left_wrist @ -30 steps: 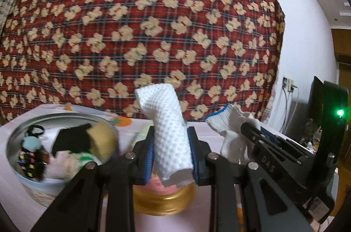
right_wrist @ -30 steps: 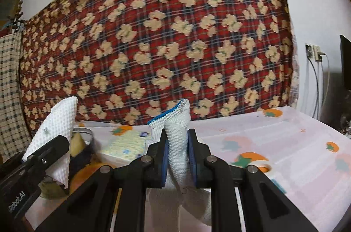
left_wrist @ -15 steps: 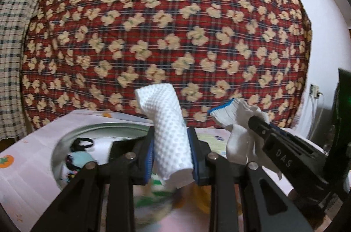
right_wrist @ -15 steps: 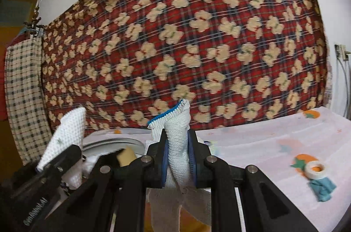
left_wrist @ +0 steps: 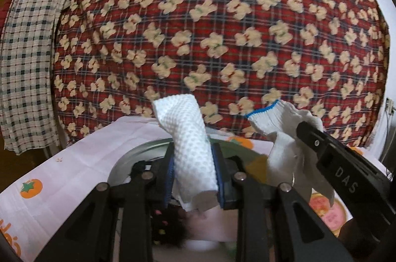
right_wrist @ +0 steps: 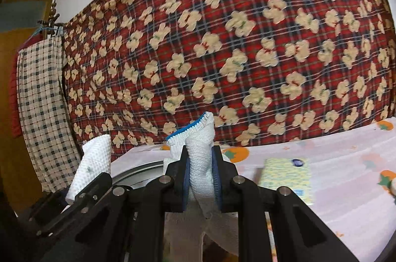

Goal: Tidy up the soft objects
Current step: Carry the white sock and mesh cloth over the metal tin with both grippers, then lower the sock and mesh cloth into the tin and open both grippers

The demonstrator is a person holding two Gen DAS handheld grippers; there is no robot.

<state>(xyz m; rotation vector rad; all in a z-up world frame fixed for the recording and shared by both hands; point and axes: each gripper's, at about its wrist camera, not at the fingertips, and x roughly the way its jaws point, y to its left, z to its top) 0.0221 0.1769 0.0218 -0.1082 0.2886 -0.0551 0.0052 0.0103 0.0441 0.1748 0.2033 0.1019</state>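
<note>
My left gripper (left_wrist: 194,175) is shut on a white waffle-weave cloth (left_wrist: 190,150) and holds it over a round metal basin (left_wrist: 138,153) with soft items inside. My right gripper (right_wrist: 201,177) is shut on a white knit glove with a blue cuff (right_wrist: 198,153), just right of the left one, above the basin's rim (right_wrist: 141,169). The glove (left_wrist: 279,130) and the right gripper also show in the left wrist view; the cloth (right_wrist: 92,168) shows at the left of the right wrist view.
The table has a pink cloth with orange fruit prints (right_wrist: 346,163). A yellow tissue pack (right_wrist: 287,177) lies right of the basin. A round gold-rimmed tin (left_wrist: 329,212) sits under the right gripper. A red plaid blanket (left_wrist: 222,39) hangs behind.
Both grippers have swung left with their cloths. The basin has come from the left to lie under the left gripper, and the right gripper now reaches its rim.
</note>
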